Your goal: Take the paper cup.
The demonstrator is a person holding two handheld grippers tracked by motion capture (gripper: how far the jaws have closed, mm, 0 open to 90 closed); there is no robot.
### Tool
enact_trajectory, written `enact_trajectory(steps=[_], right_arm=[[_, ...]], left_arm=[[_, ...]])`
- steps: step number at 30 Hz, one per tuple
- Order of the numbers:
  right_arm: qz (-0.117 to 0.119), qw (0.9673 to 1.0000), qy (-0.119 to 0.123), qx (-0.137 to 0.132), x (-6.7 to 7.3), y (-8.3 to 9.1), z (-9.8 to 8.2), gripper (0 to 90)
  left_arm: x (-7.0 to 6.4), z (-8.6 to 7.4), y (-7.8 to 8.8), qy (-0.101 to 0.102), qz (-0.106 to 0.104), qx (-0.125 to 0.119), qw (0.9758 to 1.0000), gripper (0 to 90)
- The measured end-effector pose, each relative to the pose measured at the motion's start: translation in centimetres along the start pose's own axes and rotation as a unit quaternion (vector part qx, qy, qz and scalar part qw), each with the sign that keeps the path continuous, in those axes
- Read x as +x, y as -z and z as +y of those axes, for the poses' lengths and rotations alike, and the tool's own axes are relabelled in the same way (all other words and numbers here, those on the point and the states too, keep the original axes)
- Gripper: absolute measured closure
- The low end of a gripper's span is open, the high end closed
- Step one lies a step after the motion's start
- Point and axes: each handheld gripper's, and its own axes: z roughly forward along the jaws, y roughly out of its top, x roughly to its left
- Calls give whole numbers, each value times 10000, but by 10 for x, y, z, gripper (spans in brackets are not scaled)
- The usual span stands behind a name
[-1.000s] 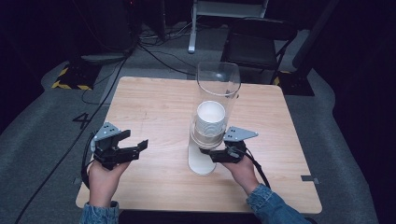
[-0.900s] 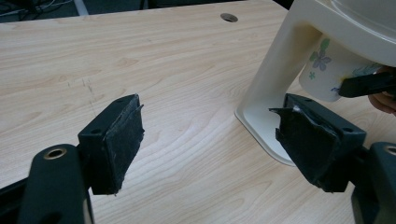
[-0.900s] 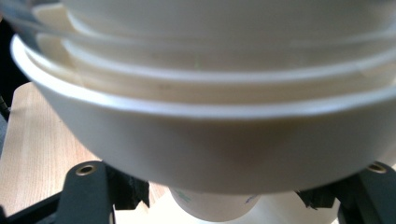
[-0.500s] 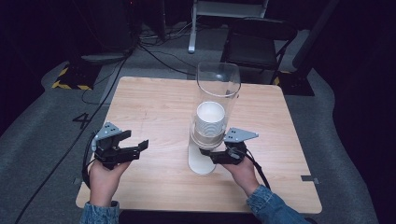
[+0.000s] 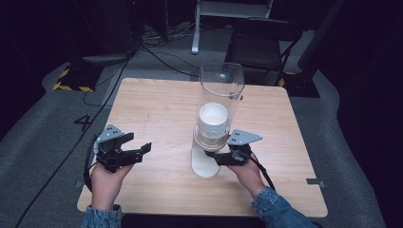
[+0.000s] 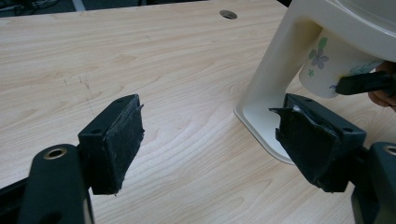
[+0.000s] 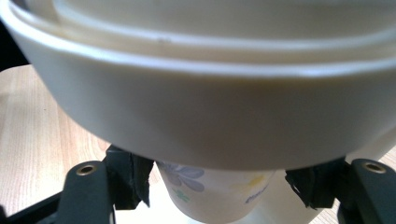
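Observation:
A cream cup dispenser stands mid-table, its clear tube holding a stack of white paper cups. Under the dispenser's ring hangs the lowest cup, printed with flowers. My right gripper reaches in from the right, its jaws on either side of that cup and closed against it. The left gripper view shows the same cup with one black jaw of the right gripper against it. My left gripper hovers low over the wood left of the dispenser, open, with nothing between its pads.
The wooden table has a small round hole near its far edge. A dark chair stands behind the table, and cables lie on the grey floor at the left. Bare wood lies around the dispenser.

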Motion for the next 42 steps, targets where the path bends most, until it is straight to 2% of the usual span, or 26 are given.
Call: enact_trajectory(steps=[17,30,32,33,36,37,42], right_arm=[[1,9998,-207,-24,2,0,-2,319],[109,9994,-323,-81,3,-1,-5,320],[211,9989,-408,-45,4,-2,-6,324],[264,9980,-490,283,4,-8,-10,342],[296,9969,-576,441,2,-12,-18,353],[304,9972,-558,403,2,-13,-23,353],[245,9981,-401,401,3,-12,-22,343]], left_arm=[[-1,0,-1,-14,-5,16,10000,226],[0,0,-2,-20,-8,39,10000,226],[0,0,-2,-21,-13,41,10000,226],[0,0,-2,-20,-11,36,10000,226],[0,1,-1,-11,-8,9,10000,226],[0,1,0,-19,-14,-19,10000,226],[1,1,1,-2,-21,-18,10000,226]])
